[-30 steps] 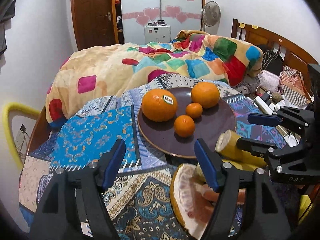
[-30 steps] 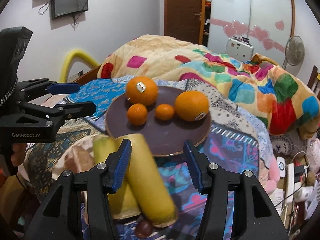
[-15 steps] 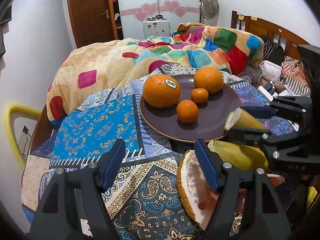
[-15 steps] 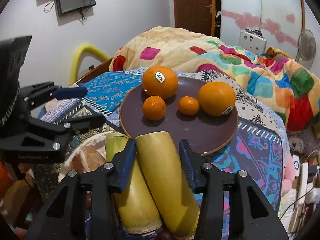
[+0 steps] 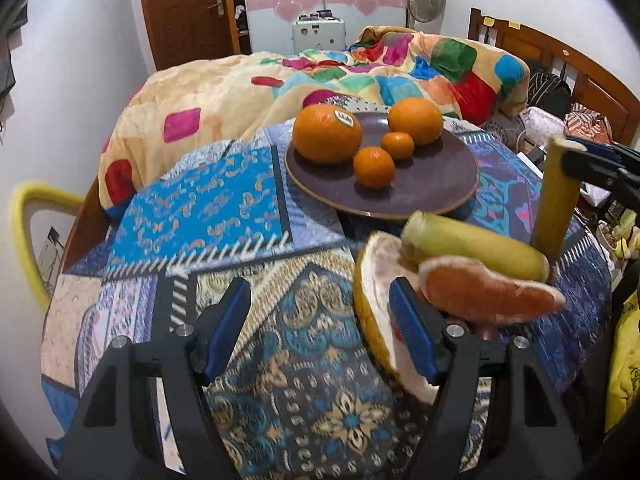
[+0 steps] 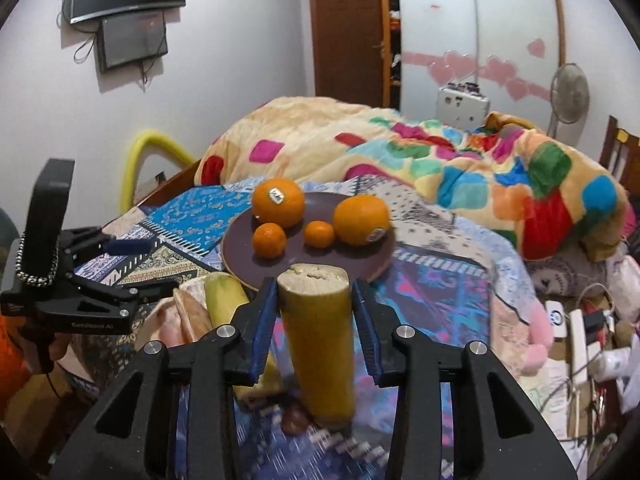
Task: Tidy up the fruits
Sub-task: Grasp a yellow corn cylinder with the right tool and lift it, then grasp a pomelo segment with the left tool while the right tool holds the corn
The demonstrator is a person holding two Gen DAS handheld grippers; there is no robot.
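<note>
Left wrist view: brown plate [image 5: 436, 196] holds 4 oranges [image 5: 327, 134]; the left gripper [image 5: 318, 330] has its jaws wide, empty, over the patterned cloth [image 5: 200, 208]. Right wrist view: right gripper [image 6: 314, 322], jaws closing on an upright yellow cut stalk [image 6: 318, 344] near the plate; "GenRobot.AI" reads on the other gripper.

4 oranges [image 5: 327, 134] on a brown plate [image 5: 432, 184] above open fingers [image 5: 412, 330]

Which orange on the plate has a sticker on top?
The big orange at the plate's left in the left wrist view; its sticker faces up. The small ones show none.
</note>
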